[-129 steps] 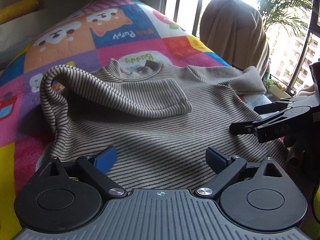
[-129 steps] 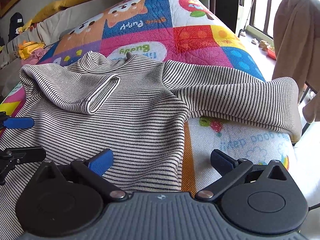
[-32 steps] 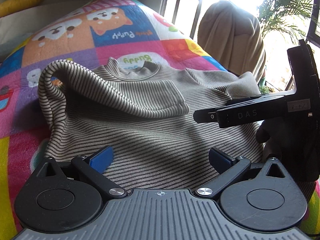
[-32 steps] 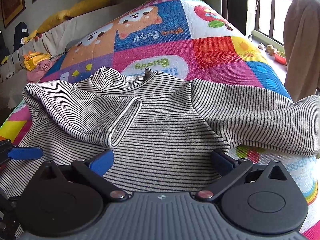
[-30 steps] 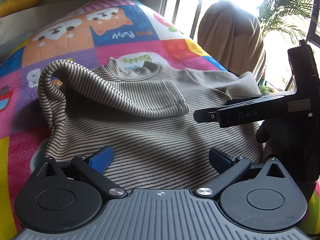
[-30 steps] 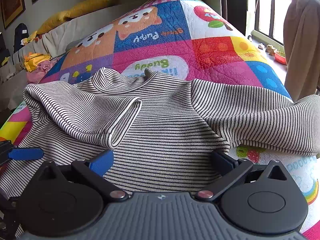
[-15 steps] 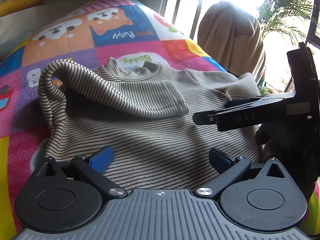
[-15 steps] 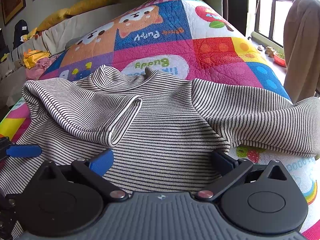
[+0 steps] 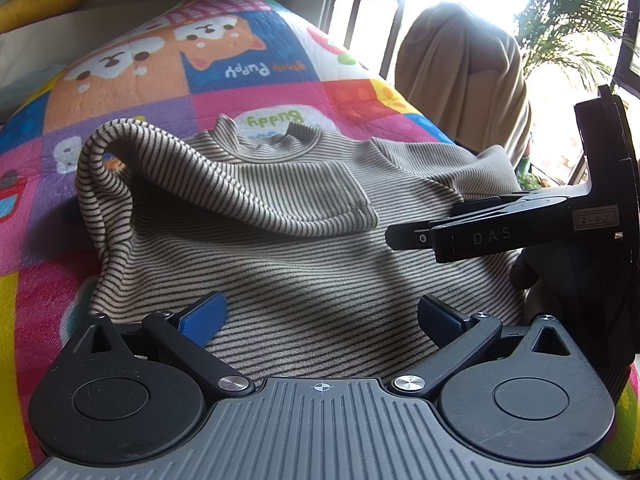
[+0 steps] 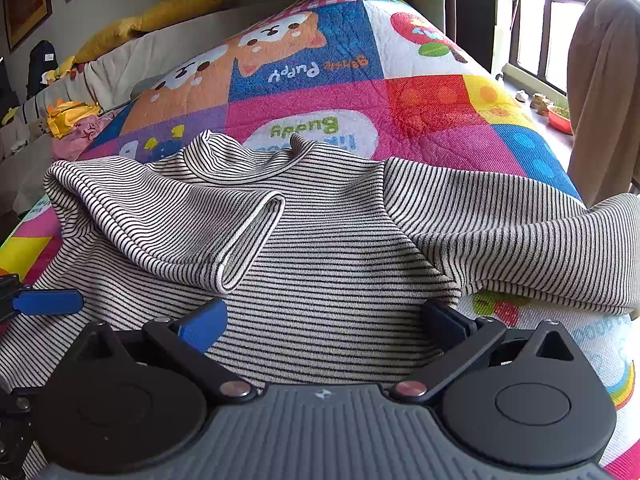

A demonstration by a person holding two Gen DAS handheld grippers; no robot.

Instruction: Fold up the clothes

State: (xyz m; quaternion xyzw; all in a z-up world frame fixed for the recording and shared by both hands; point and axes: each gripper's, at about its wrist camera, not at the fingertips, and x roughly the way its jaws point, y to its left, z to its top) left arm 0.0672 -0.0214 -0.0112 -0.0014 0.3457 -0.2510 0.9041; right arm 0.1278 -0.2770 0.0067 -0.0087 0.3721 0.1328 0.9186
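A black-and-white striped long-sleeved top [image 9: 304, 264] [image 10: 336, 280] lies on a colourful quilt. Its left sleeve [image 10: 168, 224] is folded across the chest; the other sleeve [image 10: 520, 236] stretches out to the right. My left gripper [image 9: 320, 316] hovers open over the lower body of the top, nothing between its blue pads. My right gripper [image 10: 324, 316] is open too, low over the hem near the armpit; from the left wrist view it shows side-on as a black body [image 9: 512, 228]. One blue fingertip of the left gripper [image 10: 48, 302] shows at the left edge.
The patchwork quilt [image 10: 400, 92] with puppy pictures covers the bed. Yellow pillows [image 10: 160, 16] and a small clothes heap [image 10: 76, 124] lie at the far left. A chair draped in tan cloth [image 9: 460, 76] stands by the window with a plant [image 9: 576, 12].
Since 4.3 s ago the right gripper has moved left, from beside the hem onto the top's body. Over the last second both grippers hold nearly still.
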